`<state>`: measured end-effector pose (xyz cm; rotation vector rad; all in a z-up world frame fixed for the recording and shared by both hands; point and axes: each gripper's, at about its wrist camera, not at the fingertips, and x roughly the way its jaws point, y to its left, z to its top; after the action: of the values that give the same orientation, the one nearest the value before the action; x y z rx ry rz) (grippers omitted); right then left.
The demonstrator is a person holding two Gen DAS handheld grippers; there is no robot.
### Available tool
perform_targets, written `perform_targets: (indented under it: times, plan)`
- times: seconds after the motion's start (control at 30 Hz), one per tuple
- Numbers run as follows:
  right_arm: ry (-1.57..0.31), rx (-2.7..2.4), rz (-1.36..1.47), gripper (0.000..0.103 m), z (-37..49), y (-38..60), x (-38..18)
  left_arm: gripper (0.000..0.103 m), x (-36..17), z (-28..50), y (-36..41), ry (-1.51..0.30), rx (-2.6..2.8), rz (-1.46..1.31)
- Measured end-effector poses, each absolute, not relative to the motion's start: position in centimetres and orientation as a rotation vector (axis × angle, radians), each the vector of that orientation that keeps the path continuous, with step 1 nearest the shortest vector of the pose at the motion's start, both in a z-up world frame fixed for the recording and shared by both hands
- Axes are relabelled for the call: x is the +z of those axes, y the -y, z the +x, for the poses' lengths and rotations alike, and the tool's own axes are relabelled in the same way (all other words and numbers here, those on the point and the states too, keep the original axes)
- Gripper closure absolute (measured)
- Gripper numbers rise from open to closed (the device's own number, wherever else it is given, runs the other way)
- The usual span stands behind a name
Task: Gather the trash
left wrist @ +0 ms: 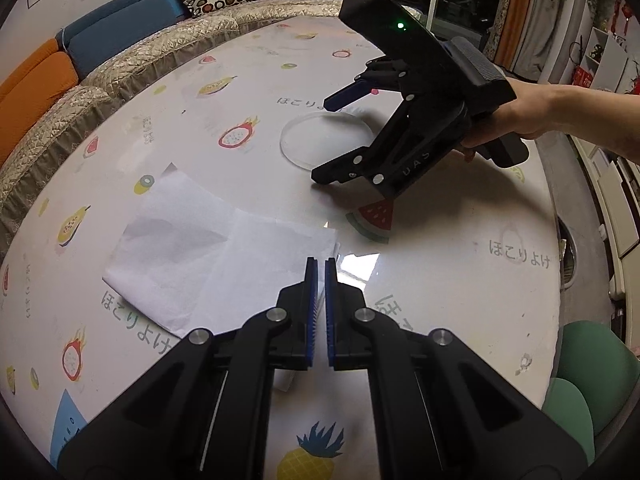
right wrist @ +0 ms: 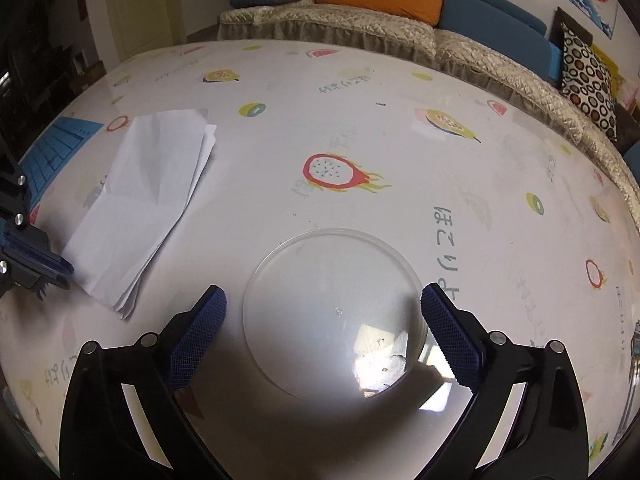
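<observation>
Right wrist view gives me my right tongs [right wrist: 324, 300] spread wide, one finger on either side of the clear plastic lid [right wrist: 334, 312] lying flat on the bench [right wrist: 400, 140], pads not pressing it. My left tongs [left wrist: 320, 268] are clenched, tips over the near corner of the folded white paper [left wrist: 200, 256]; whether they pinch it I cannot tell. Paper lies left of the lid, apart from it.
</observation>
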<state>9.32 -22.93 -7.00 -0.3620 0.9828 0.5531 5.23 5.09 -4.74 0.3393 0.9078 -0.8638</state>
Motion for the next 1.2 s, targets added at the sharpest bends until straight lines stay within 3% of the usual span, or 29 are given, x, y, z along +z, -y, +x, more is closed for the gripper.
perform_targets:
  times: [0.07, 0.1, 0.17, 0.23, 0.27, 0.3, 0.33, 0.37, 0.5, 0.73, 0.83, 0.9, 1.0, 1.07, 1.17, 1.2]
  plan:
    - [-0.974, 0.587, -0.348, 0.067, 9.2, 23.0, -6.3, 0.101, -4.6, 5.1, -5.1, -0.905, -0.866, 0.341]
    - [-0.992, 0.588, -0.333, 0.073, 9.4, 22.9, -6.0, 0.101, -4.5, 5.0, -5.0, -0.905, -0.866, 0.344]
    - [-1.025, 0.574, -0.342, 0.075, 9.5, 22.9, -5.9, 0.101, -4.4, 4.9, -4.9, -0.905, -0.871, 0.347]
    - [-1.033, 0.560, -0.351, 0.070, 9.4, 23.1, -5.8, 0.100, -4.3, 4.8, -4.9, -0.894, -0.866, 0.359]
    - [-1.034, 0.555, -0.344, 0.052, 9.4, 23.3, -5.7, 0.093, -4.2, 4.6, -4.9, -0.886, -0.871, 0.363]
    - [-1.020, 0.547, -0.339, 0.040, 9.2, 23.5, -5.5, 0.080, -4.2, 4.4, -5.0, -0.884, -0.861, 0.375]
    - [-0.993, 0.536, -0.341, 0.020, 8.9, 23.7, -5.2, 0.052, -4.2, 4.1, -5.0, -0.883, -0.871, 0.384]
    - [-0.954, 0.536, -0.345, 0.013, 8.5, 23.8, -4.7, 0.040, -4.1, 3.8, -5.0, -0.875, -0.882, 0.398]
    - [-0.898, 0.495, -0.395, 0.006, 8.1, 24.0, -4.0, 0.020, -4.7, 3.1, -5.2, -0.821, -0.795, 0.506]
    - [-0.968, 0.458, -0.387, 0.006, 9.4, 24.7, -6.6, 0.017, -7.5, 6.0, -6.4, -0.926, -0.745, 0.446]
    - [-1.036, 0.464, -0.270, 0.005, 10.7, 25.8, -7.3, 0.010, -8.0, 6.5, -6.7, -0.925, -0.757, 0.410]
    - [-1.036, 0.474, -0.291, 0.006, 10.7, 25.5, -7.4, 0.013, -8.2, 7.6, -7.3, -0.963, -0.770, 0.322]
    - [-1.048, 0.470, -0.286, 0.010, 10.7, 25.1, -7.4, 0.026, -7.9, 7.4, -7.2, -0.949, -0.776, 0.324]
    - [-1.049, 0.485, -0.293, 0.013, 10.5, 24.9, -7.3, 0.053, -7.5, 7.0, -6.7, -0.940, -0.814, 0.342]
    - [-1.053, 0.491, -0.285, 0.013, 10.3, 25.0, -7.2, 0.070, -7.2, 6.6, -5.7, -0.939, -0.834, 0.349]
    - [-1.053, 0.489, -0.285, 0.013, 10.3, 25.1, -7.1, 0.070, -7.2, 6.8, -5.6, -0.941, -0.831, 0.338]
